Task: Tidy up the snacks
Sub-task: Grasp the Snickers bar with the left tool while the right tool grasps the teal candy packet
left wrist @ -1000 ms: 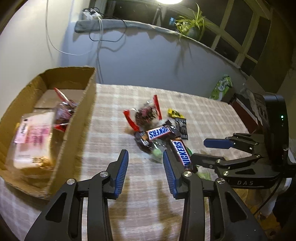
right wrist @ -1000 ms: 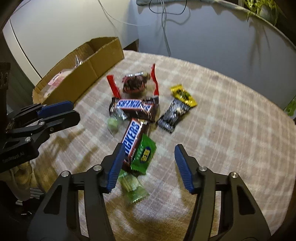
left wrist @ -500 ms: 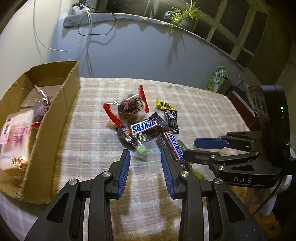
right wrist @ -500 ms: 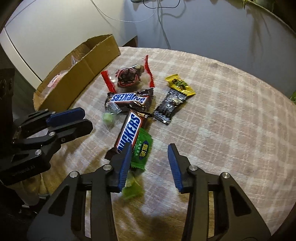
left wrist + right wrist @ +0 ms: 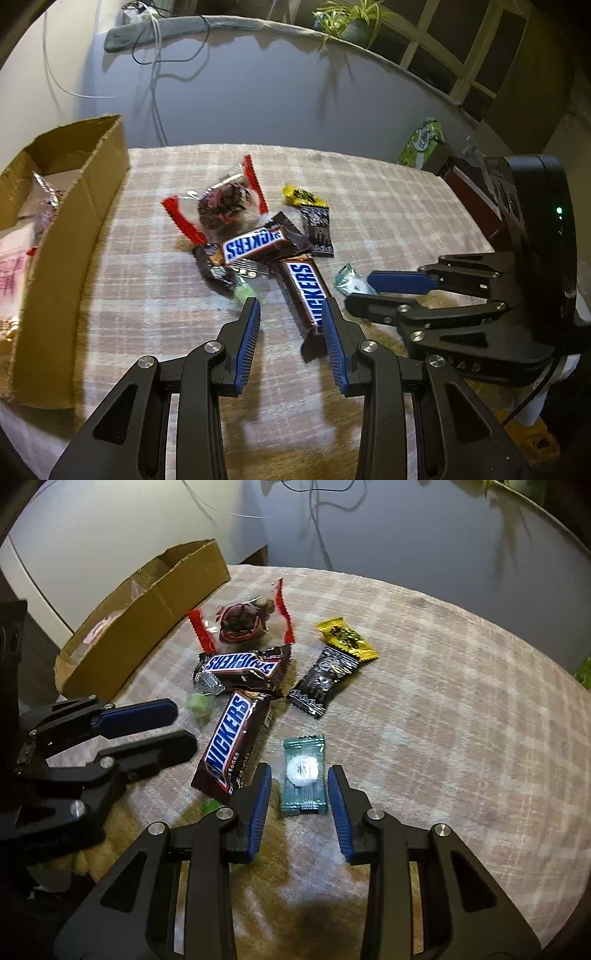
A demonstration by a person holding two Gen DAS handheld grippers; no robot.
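Snacks lie on the plaid tablecloth: a red-ended clear bag, two Snickers bars, a yellow candy, a black packet and a pale green candy. My right gripper is closing around a teal candy packet; a small gap still shows beside it. My left gripper stands open, its right fingertip by the near Snickers' lower end. The cardboard box at left holds wrapped snacks.
A green bag stands past the table's far right edge. A potted plant and cables sit on the ledge behind. A green packet peeks out beneath the near Snickers. The right half of the cloth is bare.
The right gripper's jaws have narrowed a lot and now frame a teal candy. The left gripper has drifted toward the Snickers bar, and the box has slid leftward in its view.
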